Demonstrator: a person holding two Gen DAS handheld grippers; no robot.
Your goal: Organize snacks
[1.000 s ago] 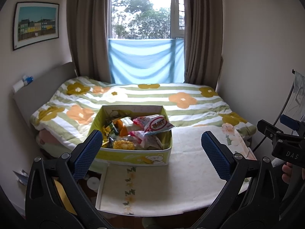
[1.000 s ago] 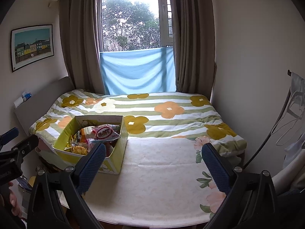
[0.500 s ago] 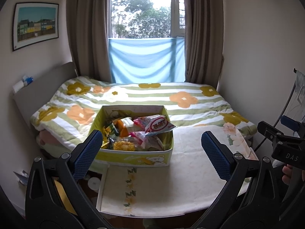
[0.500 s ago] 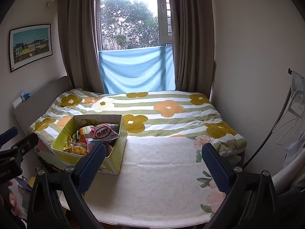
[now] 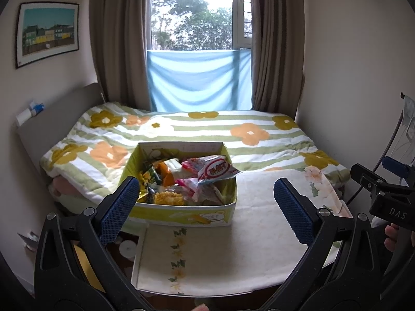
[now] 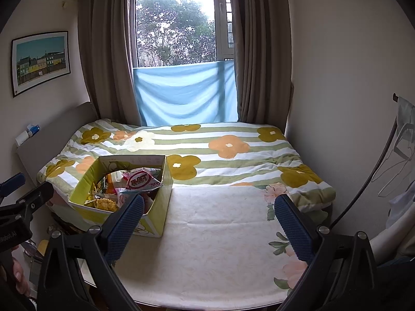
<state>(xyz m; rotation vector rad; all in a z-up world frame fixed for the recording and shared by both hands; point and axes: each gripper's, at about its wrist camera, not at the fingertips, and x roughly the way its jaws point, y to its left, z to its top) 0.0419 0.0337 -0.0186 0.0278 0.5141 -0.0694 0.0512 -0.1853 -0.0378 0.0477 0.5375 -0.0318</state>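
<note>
A yellow-green cardboard box [image 5: 181,213] full of snack packets stands at the far left of a white-clothed table [image 5: 246,233]. A white packet with a red oval label [image 5: 216,169] lies on top of the pile. The box also shows in the right wrist view [image 6: 83,190], with the same packet [image 6: 141,178] on top. My left gripper [image 5: 205,207] is open and empty, held above the table's near edge in front of the box. My right gripper [image 6: 208,220] is open and empty, above the table to the right of the box.
A bed with a green-striped flower quilt [image 5: 207,134] lies behind the table, under a curtained window [image 5: 197,13]. The headboard [image 5: 52,119] is on the left. A wall and a wire rack [image 6: 396,155] are on the right. Clutter sits on the floor at lower left [image 5: 28,241].
Both grippers have drifted slightly; the views shift a little. The box and snacks have not moved. Both grippers stay open.
</note>
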